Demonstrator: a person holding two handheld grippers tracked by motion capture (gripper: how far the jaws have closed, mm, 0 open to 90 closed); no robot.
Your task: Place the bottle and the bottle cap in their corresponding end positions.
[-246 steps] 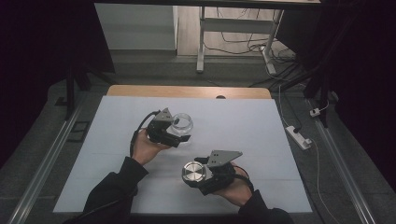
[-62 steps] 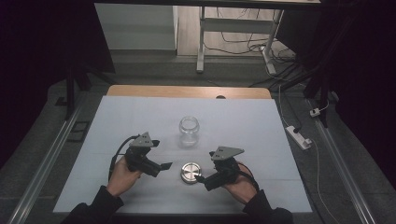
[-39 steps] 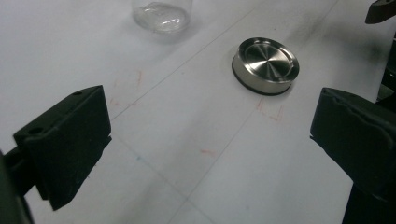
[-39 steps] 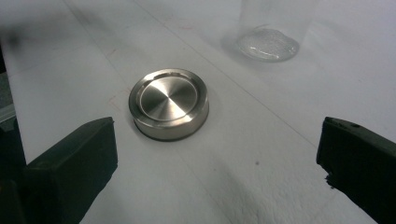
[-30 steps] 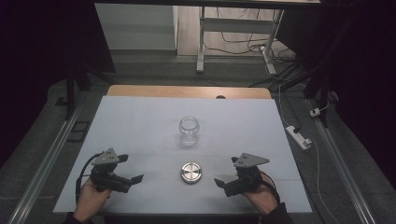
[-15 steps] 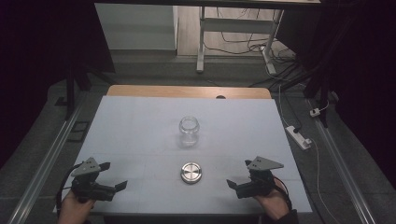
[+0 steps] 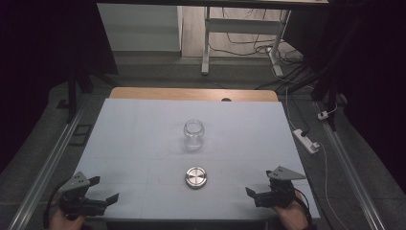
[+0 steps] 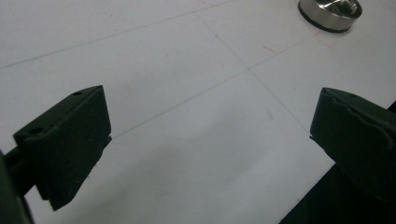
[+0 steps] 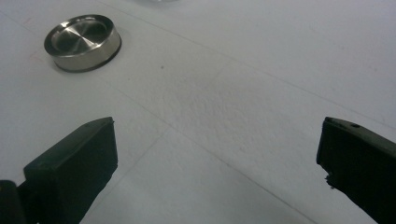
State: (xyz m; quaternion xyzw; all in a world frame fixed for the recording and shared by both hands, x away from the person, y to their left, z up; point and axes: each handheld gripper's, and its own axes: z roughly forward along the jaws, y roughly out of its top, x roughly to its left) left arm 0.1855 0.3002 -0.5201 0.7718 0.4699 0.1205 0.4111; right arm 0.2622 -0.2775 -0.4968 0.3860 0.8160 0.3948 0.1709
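Observation:
A clear glass jar (image 7: 194, 134) stands upright and lidless in the middle of the white table (image 7: 143, 129). Its round metal lid (image 7: 196, 177) lies flat on the table in front of it, also at the top left of the right gripper view (image 9: 82, 42) and the top right of the left gripper view (image 8: 330, 13). My left gripper (image 7: 103, 190) rests at the near left corner, open and empty (image 8: 210, 144). My right gripper (image 7: 253, 193) sits at the near right corner, open and empty (image 9: 215, 158). Both are well apart from jar and lid.
A wooden strip (image 7: 191, 94) borders the table's far edge. A white power strip (image 7: 305, 140) lies on the floor to the right. Metal rails (image 7: 43, 167) run along both sides, and a desk frame (image 7: 239, 33) stands behind.
Both grippers have let go of the jar and lid and drawn back toward the near corners, left going left, right going right. Jar and lid stay put.

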